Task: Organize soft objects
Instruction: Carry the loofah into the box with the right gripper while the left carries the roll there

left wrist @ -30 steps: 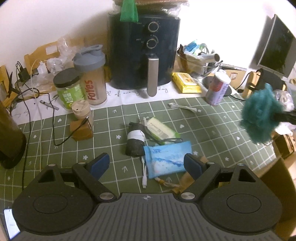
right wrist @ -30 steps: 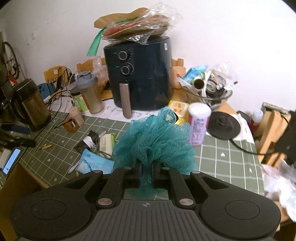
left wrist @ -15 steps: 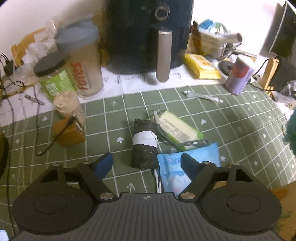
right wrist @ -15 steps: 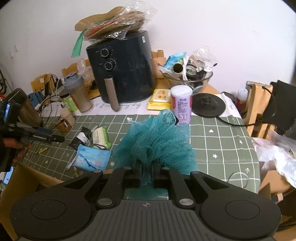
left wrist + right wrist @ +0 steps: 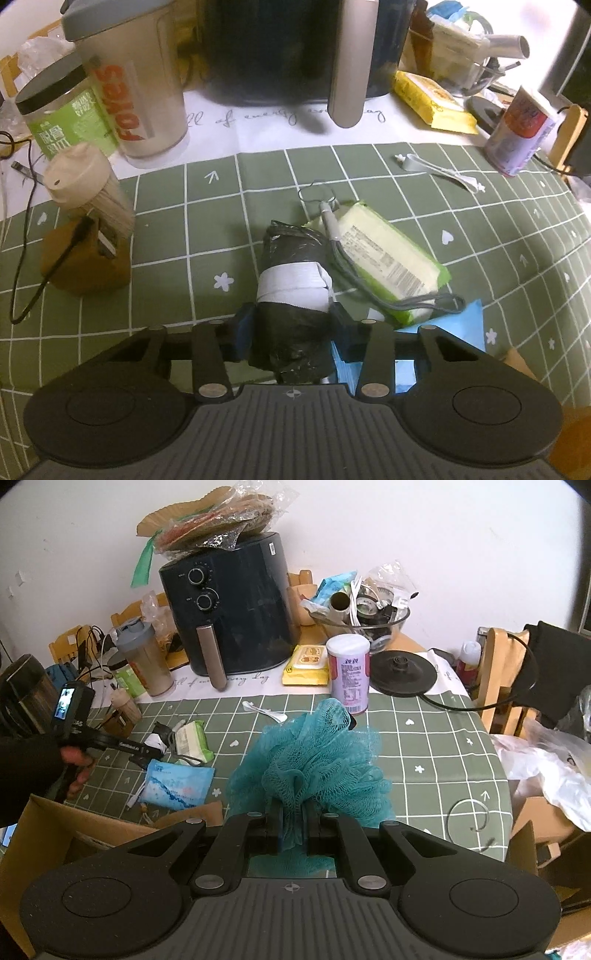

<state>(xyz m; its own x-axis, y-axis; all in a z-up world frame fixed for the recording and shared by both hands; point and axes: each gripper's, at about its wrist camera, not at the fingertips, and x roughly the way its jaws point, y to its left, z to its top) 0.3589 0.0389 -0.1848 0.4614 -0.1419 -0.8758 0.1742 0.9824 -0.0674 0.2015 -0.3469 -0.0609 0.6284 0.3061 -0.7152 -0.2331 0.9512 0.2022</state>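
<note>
Landmark: air fryer point(image 5: 229, 609), at the back of the green checked cloth point(image 5: 480, 240).
Left gripper point(image 5: 291, 326): narrowed around the near end of the black roll point(image 5: 291, 273); one finger point(image 5: 242, 325) at each flank of it. Whether the pads already press cannot be told.
Black roll: lies on the cloth in front of the fryer, white band about its middle. Long axis runs from the gripper toward the fryer, so the fingers cross it squarely.
Key relation: the roll lies straight ahead of the left gripper, its near end between the jaws, its far end free. A grey cable point(image 5: 354, 273) runs just beside its right flank and over the green pack point(image 5: 388, 258); judged likely to drag along if the roll is lifted carelessly.
Green pack: right of the roll, tilted, just beside it.
Blue pack point(image 5: 177, 784): nearer than the green pack, partly under the left gripper's right finger.
Right gripper point(image 5: 293, 829): clamped on the teal pouf point(image 5: 314, 760), held clear of the cloth, in front of the fryer and to its right.
Box point(image 5: 85, 834): open cardboard, at the near table edge, below the right gripper; a probable bin for the soft goods.
Nearer hand: left for the roll; the right is occupied.
Step judged: securing the roll, lift not yet made.
</note>
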